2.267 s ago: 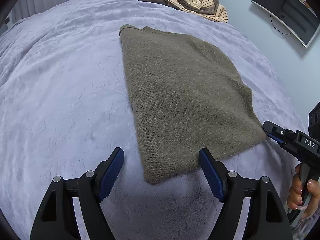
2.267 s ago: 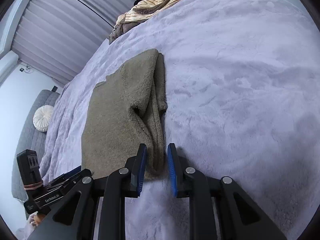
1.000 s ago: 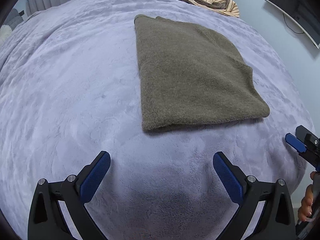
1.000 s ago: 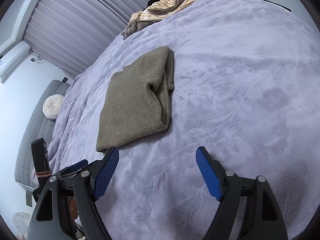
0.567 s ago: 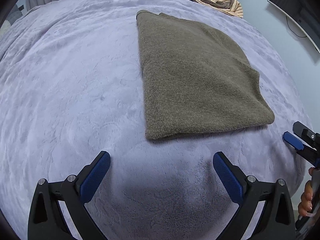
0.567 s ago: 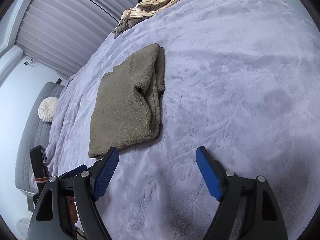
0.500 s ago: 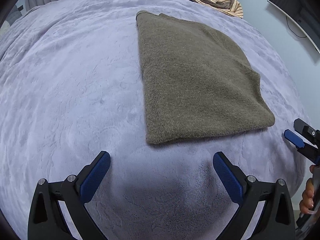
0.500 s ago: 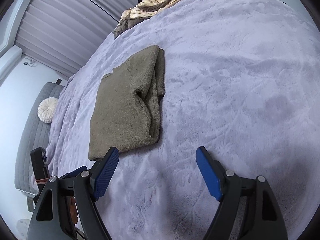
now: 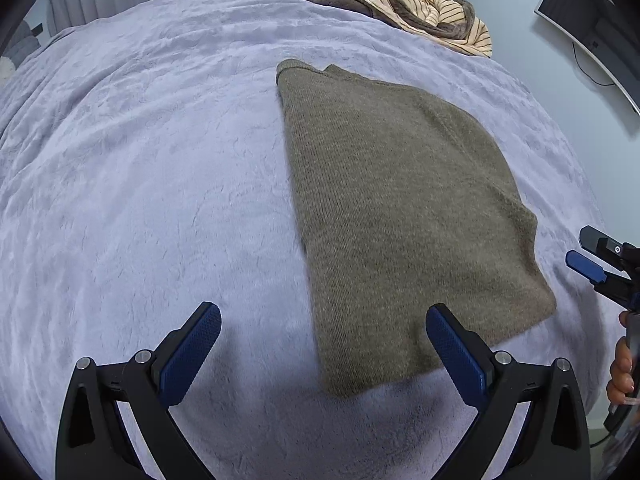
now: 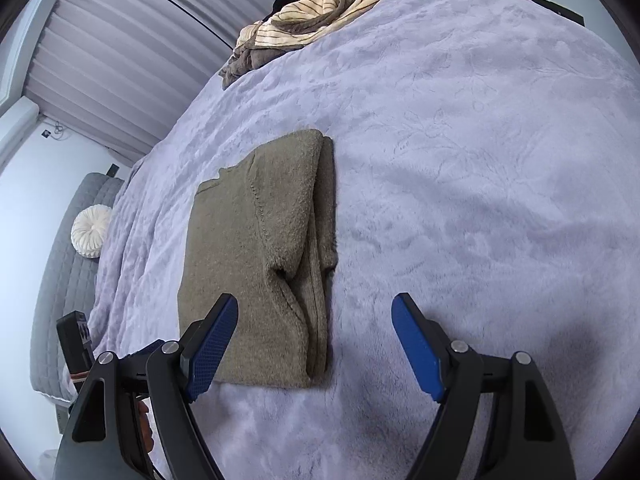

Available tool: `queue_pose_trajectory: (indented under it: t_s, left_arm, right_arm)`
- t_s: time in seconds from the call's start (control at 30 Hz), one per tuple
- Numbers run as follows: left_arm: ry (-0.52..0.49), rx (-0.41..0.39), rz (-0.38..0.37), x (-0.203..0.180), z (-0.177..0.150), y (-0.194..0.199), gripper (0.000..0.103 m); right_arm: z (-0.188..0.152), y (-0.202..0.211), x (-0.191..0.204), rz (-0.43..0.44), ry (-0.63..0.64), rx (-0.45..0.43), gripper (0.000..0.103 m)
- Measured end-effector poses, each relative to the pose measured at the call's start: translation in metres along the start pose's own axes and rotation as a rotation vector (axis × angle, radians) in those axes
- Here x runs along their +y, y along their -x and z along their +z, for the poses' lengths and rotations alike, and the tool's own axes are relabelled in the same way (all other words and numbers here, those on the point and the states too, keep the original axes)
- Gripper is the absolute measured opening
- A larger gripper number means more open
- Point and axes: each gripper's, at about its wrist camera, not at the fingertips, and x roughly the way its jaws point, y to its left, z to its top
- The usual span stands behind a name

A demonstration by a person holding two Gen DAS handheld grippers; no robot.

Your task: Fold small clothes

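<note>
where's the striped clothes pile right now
The striped clothes pile lies at the far edge of the lilac blanket, beyond the folded olive sweater; it sits top centre-right in the left wrist view, top centre in the right.

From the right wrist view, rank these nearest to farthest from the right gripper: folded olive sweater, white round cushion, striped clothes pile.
Measured from the right gripper, open:
1. Folded olive sweater, just ahead on the bed, its near edge between the fingers.
2. White round cushion, off to the left, beyond the bed's edge.
3. Striped clothes pile, at the bed's far end.
</note>
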Motion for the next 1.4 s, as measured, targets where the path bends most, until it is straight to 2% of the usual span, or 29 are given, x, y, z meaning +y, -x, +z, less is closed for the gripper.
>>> queue_pose_trajectory:
  t_s: [0.5, 1.2, 1.4]
  left_arm:
    - [0.035, 0.01, 0.011, 0.017, 0.022, -0.019, 0.103]
    - [0.013, 0.018, 0.028, 0.007, 0.028, -0.025, 0.103]
    - [0.015, 0.018, 0.003, 0.007, 0.028, -0.024, 0.103]
  right_arm:
    - [0.01, -0.037, -0.004, -0.018, -0.003, 0.064, 0.082]
    - [0.012, -0.038, -0.011, 0.006, -0.025, 0.065, 0.082]
    - [0.011, -0.038, -0.011, 0.008, -0.018, 0.067, 0.082]
